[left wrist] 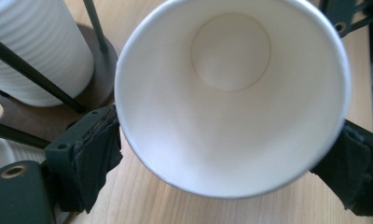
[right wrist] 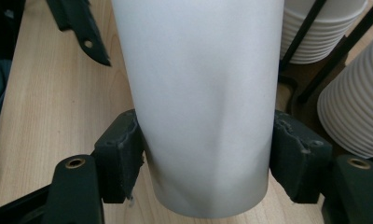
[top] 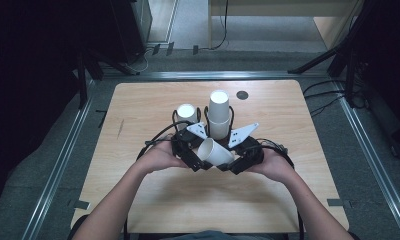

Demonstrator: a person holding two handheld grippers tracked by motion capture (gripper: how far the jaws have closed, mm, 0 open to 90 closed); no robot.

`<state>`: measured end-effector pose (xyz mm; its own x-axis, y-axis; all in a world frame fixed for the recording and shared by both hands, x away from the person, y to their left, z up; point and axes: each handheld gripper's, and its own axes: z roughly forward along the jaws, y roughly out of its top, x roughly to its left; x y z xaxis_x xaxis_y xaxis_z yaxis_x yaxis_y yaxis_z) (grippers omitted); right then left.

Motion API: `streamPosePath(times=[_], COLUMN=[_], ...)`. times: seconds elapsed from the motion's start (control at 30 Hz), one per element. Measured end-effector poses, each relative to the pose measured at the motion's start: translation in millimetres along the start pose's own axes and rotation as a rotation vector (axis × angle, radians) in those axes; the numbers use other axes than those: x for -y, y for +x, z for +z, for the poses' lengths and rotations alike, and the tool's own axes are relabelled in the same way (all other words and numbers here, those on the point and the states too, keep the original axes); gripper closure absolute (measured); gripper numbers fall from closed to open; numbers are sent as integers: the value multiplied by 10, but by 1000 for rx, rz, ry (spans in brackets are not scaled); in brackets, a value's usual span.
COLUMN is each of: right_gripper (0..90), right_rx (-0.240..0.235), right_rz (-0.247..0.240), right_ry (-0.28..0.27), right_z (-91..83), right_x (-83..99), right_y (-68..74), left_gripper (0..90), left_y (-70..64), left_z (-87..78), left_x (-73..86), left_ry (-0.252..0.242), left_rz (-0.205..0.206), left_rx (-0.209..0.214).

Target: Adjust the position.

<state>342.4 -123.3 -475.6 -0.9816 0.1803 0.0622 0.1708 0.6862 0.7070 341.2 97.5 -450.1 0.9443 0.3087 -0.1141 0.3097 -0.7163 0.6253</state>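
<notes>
Single white paper cup held on its side above the near middle of the wooden surface, between the two hands. Left gripper clamps the cup at its open mouth end; in the left gripper view the rim sits pinched between the two black padded jaws, one pad pressing each side, and the camera looks straight down into the cup to its round bottom. Right gripper grasps the same cup on its body nearer the base; in the right gripper view the cup wall runs up between the jaws, both pads touching it, and the wall shows a slight dent under the squeeze. So both grippers are closed on one cup, mouth toward the person's left, base toward the right. Just behind the grippers, toward the far side of the surface, stands a black wire rack holding two stacks of white cups: a taller stack on the right and a shorter stack on the left. Ribbed stack edges appear close by in both gripper views. A small dark round disc lies on the surface beyond the taller stack.
</notes>
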Motion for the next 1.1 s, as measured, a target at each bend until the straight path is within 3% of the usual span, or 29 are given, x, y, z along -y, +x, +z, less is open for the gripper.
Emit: streamPosePath(times=[0.23,0.3,0.8,0.97,1.1], right_gripper=[323,322,321,321,324], right_rx=[-4,-13,-56,-69,-70], right_rz=[25,29,50,54,49], right_ry=[-49,-54,-114,-130,-135], right_z=[-67,-82,-93,-99,-105], right_x=[0,-3,-7,-17,-14], right_y=[-25,-22,-25,-20,-22], left_gripper=[65,67,72,171,222], left_y=[-12,-11,-3,2,-21], left_z=[-64,-69,-40,-44,-65], left_x=[46,61,82,99,85], left_ry=[-106,-145,-289,-327,-331], left_rz=[-4,-25,-98,-106,-77], left_rx=[-2,11,46,76,64])
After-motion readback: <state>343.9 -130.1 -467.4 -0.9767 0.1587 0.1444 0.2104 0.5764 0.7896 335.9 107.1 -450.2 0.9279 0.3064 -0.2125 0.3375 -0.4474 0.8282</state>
